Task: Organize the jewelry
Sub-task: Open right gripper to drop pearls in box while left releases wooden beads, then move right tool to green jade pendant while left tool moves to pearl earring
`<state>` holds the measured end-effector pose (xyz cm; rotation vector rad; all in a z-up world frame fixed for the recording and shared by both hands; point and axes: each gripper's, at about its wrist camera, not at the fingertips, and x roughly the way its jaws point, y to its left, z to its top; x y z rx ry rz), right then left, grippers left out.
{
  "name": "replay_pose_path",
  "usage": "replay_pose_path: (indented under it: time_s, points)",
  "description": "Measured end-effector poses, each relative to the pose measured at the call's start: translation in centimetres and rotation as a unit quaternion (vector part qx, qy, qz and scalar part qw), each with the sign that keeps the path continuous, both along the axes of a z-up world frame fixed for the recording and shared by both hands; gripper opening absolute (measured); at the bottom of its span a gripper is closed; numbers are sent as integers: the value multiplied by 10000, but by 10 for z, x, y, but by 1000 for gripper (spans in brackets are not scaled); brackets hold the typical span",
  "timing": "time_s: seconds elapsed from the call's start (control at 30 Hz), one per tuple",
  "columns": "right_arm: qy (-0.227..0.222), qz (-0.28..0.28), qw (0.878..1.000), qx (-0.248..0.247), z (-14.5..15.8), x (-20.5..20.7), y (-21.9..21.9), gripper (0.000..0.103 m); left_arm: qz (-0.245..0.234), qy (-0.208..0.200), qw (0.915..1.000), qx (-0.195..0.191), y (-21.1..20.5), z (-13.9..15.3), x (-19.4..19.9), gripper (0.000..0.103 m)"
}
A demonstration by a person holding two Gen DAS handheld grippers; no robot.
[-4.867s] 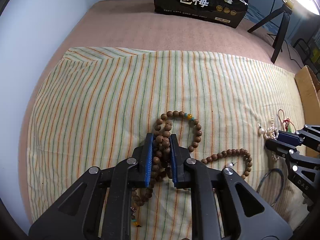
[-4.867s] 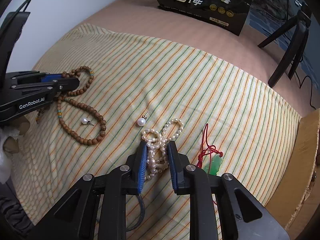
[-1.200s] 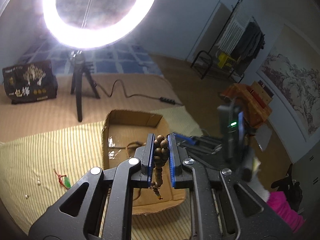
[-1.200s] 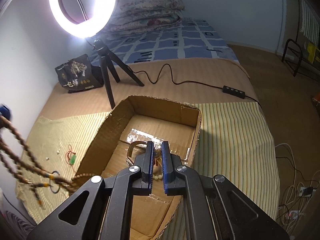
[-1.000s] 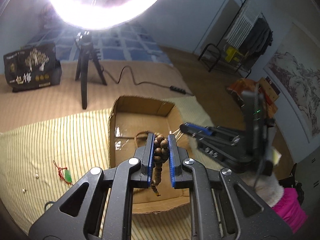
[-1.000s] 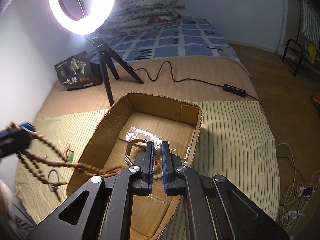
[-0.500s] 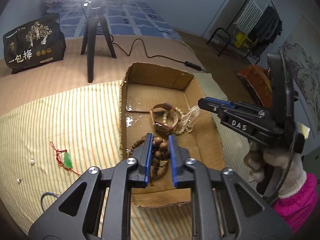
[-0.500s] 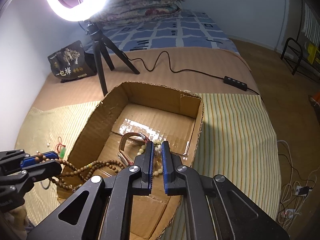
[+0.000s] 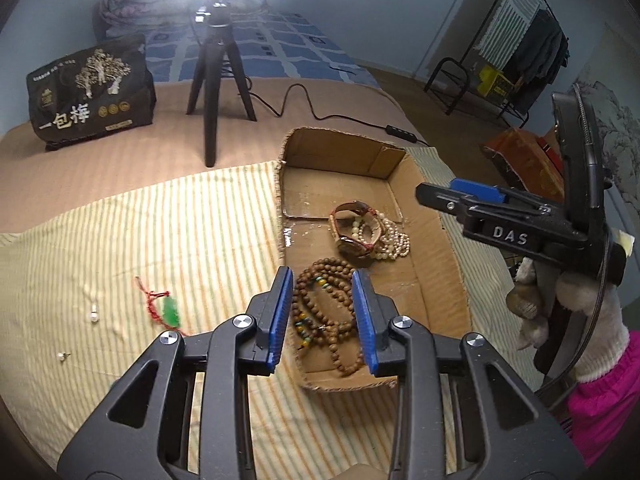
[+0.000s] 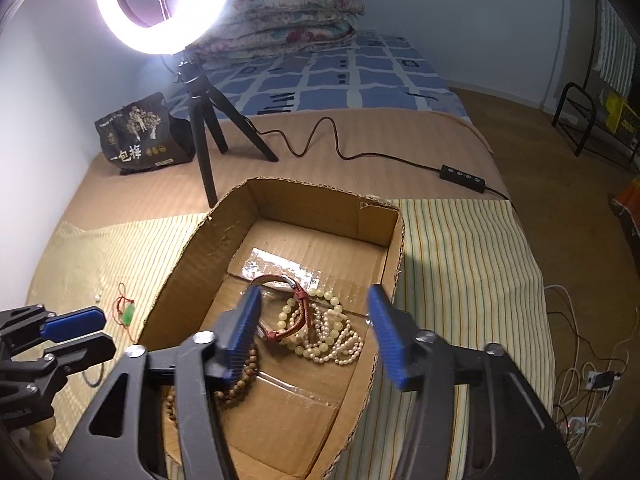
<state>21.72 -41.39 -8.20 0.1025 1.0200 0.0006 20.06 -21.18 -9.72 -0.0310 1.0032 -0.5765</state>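
A shallow cardboard box lies on the striped cloth. Inside lie a brown wooden bead necklace, a pearl necklace and a red-strapped watch. My left gripper is open and empty just above the wooden beads. My right gripper is open and empty above the pearls; it also shows at the right of the left wrist view. On the cloth lie a green pendant on red cord and two small pearl earrings.
A ring light on a black tripod stands behind the box, its cable trailing right. A black snack bag sits at the back left. Folded quilts lie far behind. A dark cord loop lies left of the box.
Both grippers carried their necklaces from the cloth to the box. Within the last half second both opened; the wooden beads and the pearls now lie in the box.
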Motion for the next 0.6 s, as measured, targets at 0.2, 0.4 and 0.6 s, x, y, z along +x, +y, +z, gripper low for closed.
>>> replay_pose_path:
  time_s: [0.2, 0.4, 0.6]
  points:
    - [-156, -121, 9998, 5, 12, -5, 7, 75, 122, -184, 9997, 141, 27, 4, -6, 30]
    - [-364, -36, 9993, -74, 23, -12, 25, 77, 258, -380, 9982, 384, 63, 7, -10, 37]
    - [-535, 185, 9982, -174, 29, -14, 49, 78, 628, -416, 9962, 444, 118, 9, -5, 37]
